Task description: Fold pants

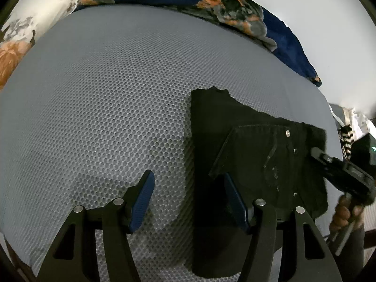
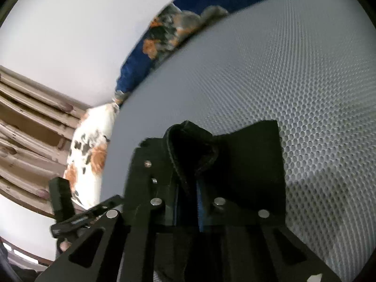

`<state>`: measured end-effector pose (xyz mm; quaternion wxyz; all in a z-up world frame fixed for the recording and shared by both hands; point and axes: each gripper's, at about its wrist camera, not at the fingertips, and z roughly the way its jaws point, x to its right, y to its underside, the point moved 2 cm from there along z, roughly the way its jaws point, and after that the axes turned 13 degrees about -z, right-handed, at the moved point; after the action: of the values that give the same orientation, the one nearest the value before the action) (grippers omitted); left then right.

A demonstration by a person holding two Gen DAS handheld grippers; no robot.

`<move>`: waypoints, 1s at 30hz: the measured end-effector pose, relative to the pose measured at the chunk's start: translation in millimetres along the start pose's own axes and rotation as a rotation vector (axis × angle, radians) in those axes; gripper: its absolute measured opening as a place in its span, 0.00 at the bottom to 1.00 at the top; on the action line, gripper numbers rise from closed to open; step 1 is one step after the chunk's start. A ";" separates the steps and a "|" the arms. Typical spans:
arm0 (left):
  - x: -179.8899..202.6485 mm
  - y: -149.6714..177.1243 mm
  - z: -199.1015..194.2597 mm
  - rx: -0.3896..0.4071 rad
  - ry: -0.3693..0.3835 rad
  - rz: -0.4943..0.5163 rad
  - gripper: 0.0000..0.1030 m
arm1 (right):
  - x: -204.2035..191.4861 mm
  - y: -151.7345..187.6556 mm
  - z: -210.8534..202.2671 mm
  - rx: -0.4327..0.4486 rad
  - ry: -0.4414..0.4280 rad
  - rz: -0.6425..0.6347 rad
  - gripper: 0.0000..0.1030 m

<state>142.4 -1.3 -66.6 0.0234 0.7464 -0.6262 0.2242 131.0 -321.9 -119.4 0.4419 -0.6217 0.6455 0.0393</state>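
Black pants (image 1: 211, 129) lie folded on a grey mesh mattress (image 1: 105, 94), with the buttoned waistband (image 1: 287, 132) toward the right. My left gripper (image 1: 189, 199) hangs open over the pants' left edge. Its right pad (image 1: 235, 202) is above the cloth and its left pad (image 1: 143, 199) is above bare mattress. Neither pad presses on anything. My right gripper (image 1: 315, 151) comes in from the right and is shut on the waistband's edge. In the right wrist view, that gripper (image 2: 188, 202) is shut on the bunched black cloth (image 2: 246, 159), which rises in a fold just ahead of the fingers.
A dark blue floral blanket (image 1: 235, 7) lies along the far edge of the mattress and a white floral pillow (image 1: 23, 23) at its far left. A hand (image 1: 343, 213) holds the right tool. Wooden slats (image 2: 28, 122) stand beyond the mattress in the right wrist view.
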 end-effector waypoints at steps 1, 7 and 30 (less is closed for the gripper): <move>1.4 -0.9 0.5 0.001 0.001 0.002 0.60 | -4.9 -0.1 -5.9 0.008 0.008 -0.005 0.10; 14.7 -5.2 0.9 0.016 0.013 0.033 0.60 | -15.0 2.8 -42.4 0.081 0.063 -0.013 0.09; 34.2 14.7 39.5 0.004 -0.085 0.213 0.67 | 10.6 42.7 -54.8 0.037 0.321 0.044 0.25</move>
<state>144.5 -48.6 -93.2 -0.0288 0.6846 -0.7018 0.1949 68.4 -353.3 -114.1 0.3435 -0.5976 0.7218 -0.0627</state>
